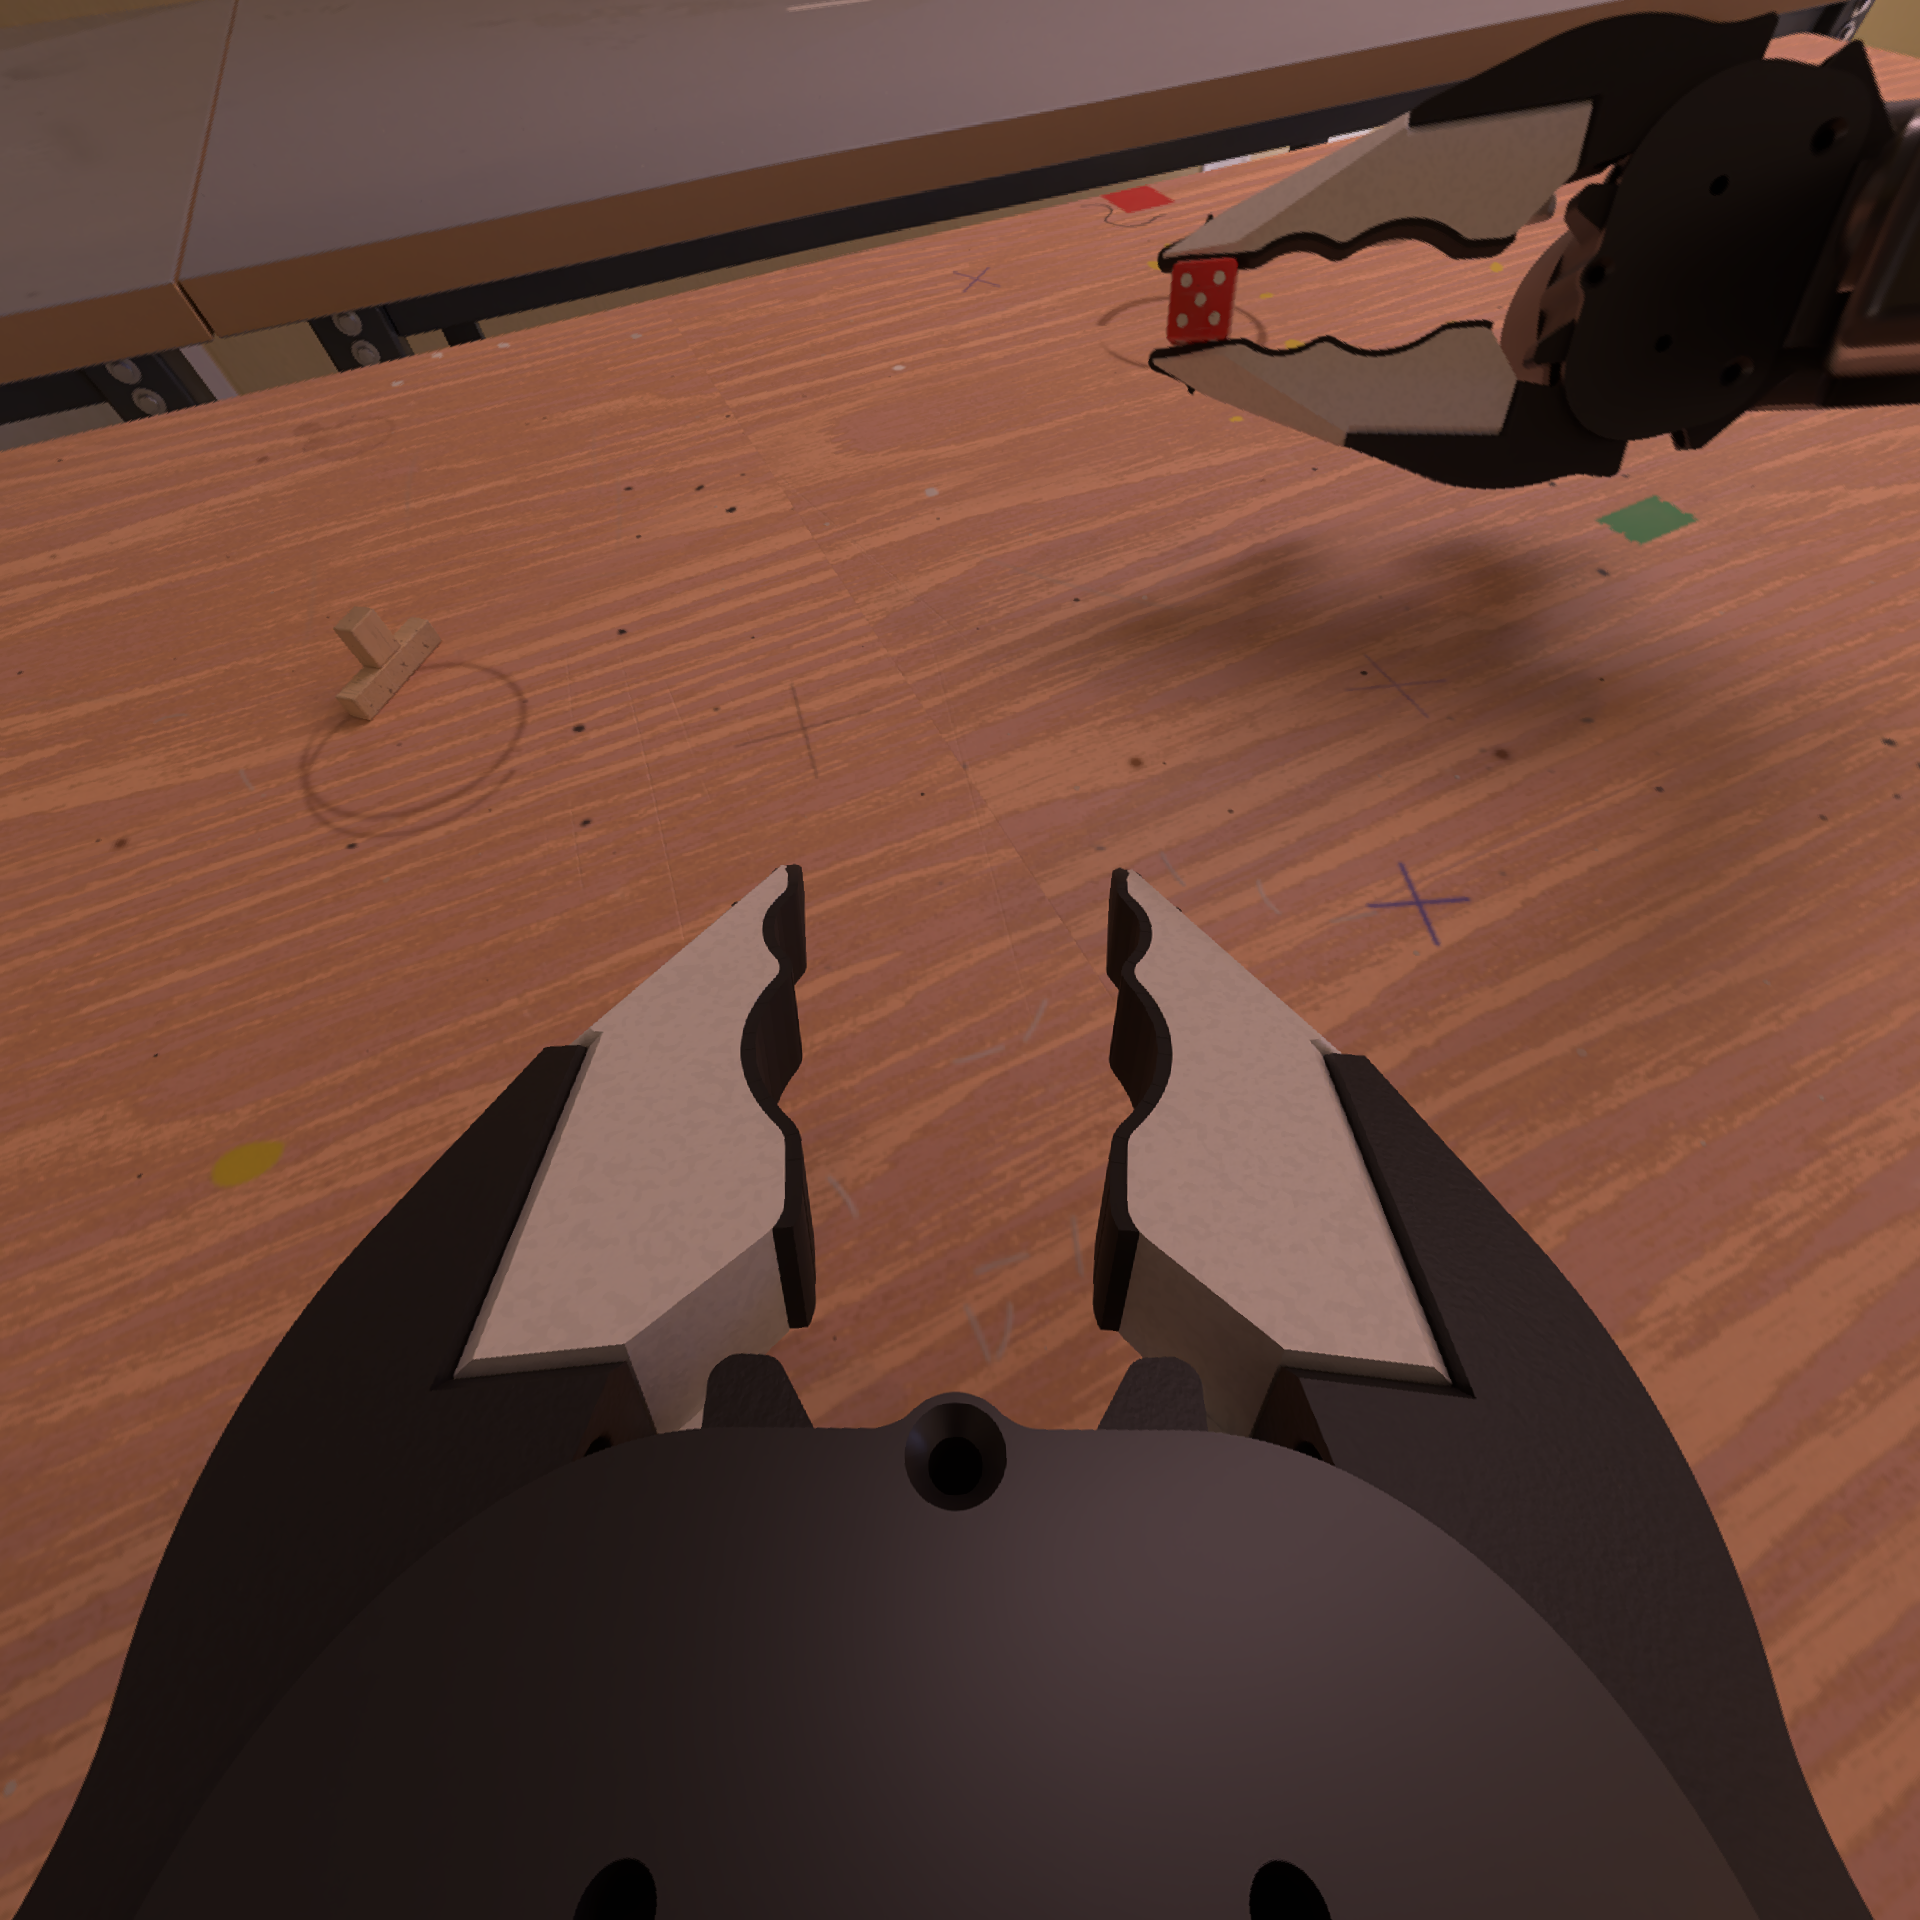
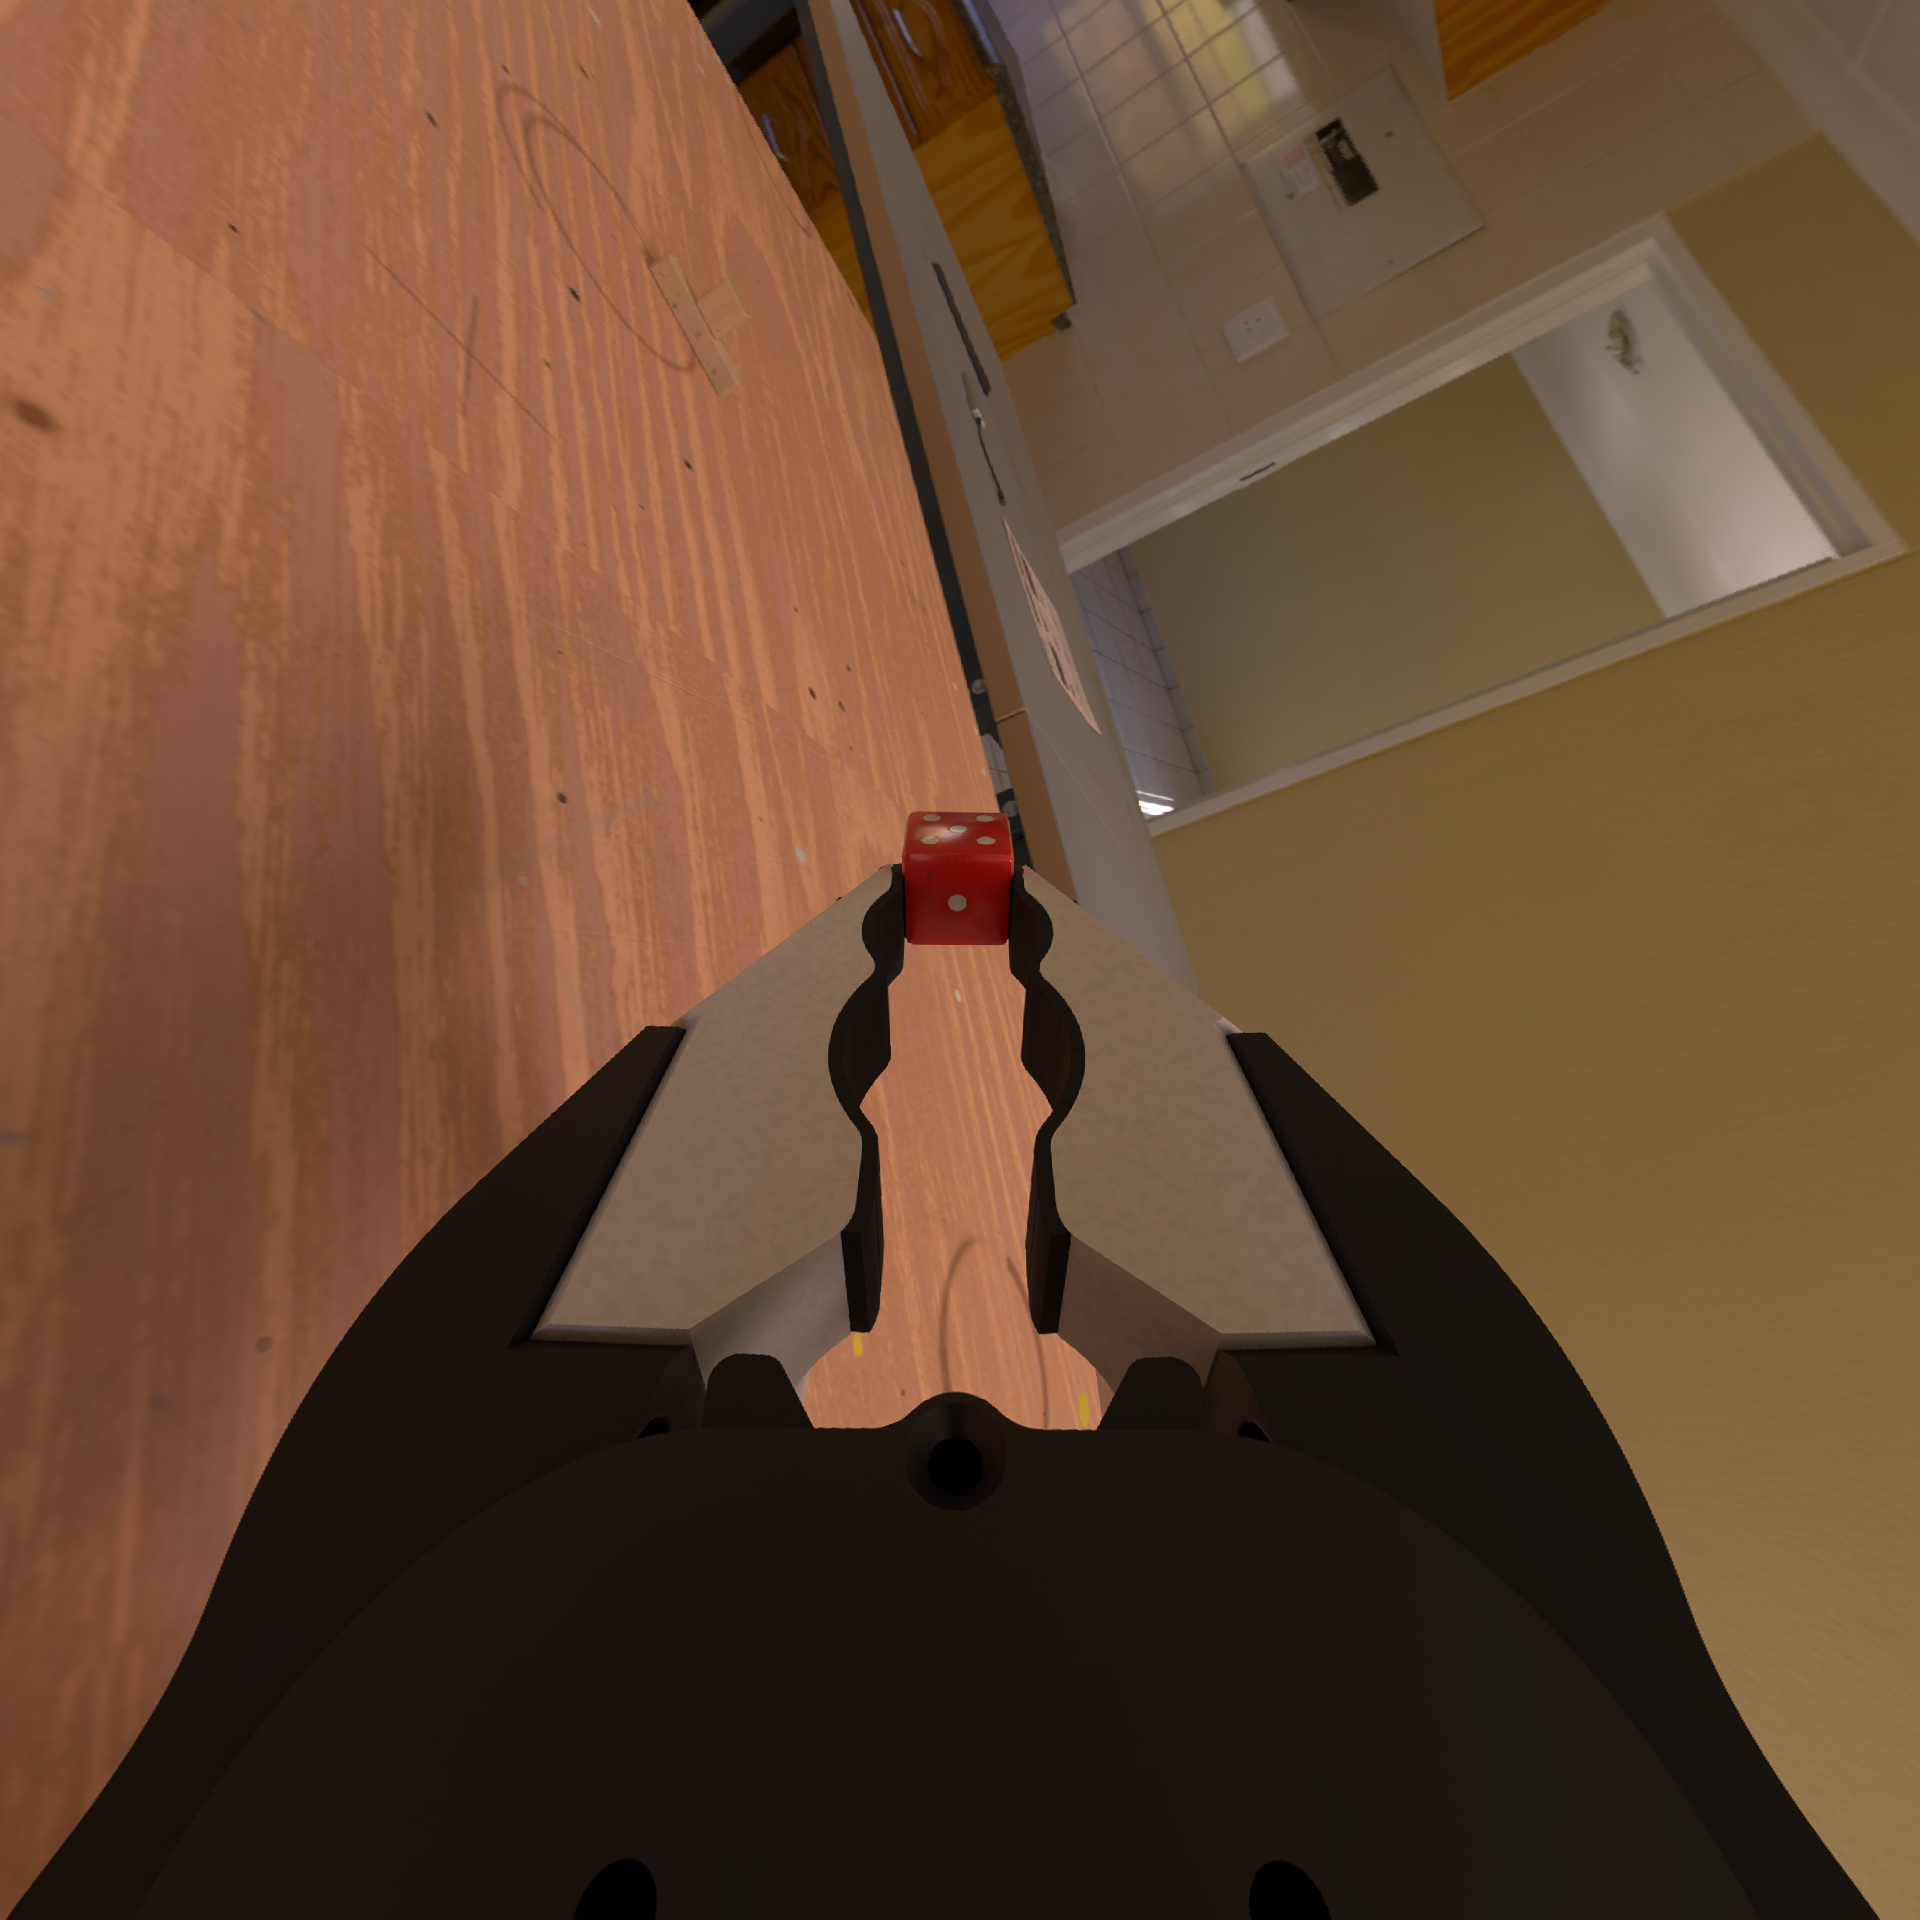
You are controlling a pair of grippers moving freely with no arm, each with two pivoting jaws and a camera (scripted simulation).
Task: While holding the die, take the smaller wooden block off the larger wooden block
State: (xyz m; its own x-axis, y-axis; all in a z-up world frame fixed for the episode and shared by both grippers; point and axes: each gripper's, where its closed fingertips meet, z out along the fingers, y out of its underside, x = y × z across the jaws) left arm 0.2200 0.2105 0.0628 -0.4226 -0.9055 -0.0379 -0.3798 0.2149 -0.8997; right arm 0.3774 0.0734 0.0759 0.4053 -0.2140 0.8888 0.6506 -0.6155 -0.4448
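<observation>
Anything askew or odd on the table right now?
Only the stack: the smaller wooden block sits crosswise on the larger wooden block, overhanging one side in a T. The right tongs pinch the red die at the very tips. The left tongs are open, empty.

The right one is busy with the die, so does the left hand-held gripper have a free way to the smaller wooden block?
Probably yes: the left hand-held gripper is open and empty, with only bare table between it and the smaller wooden block.
</observation>
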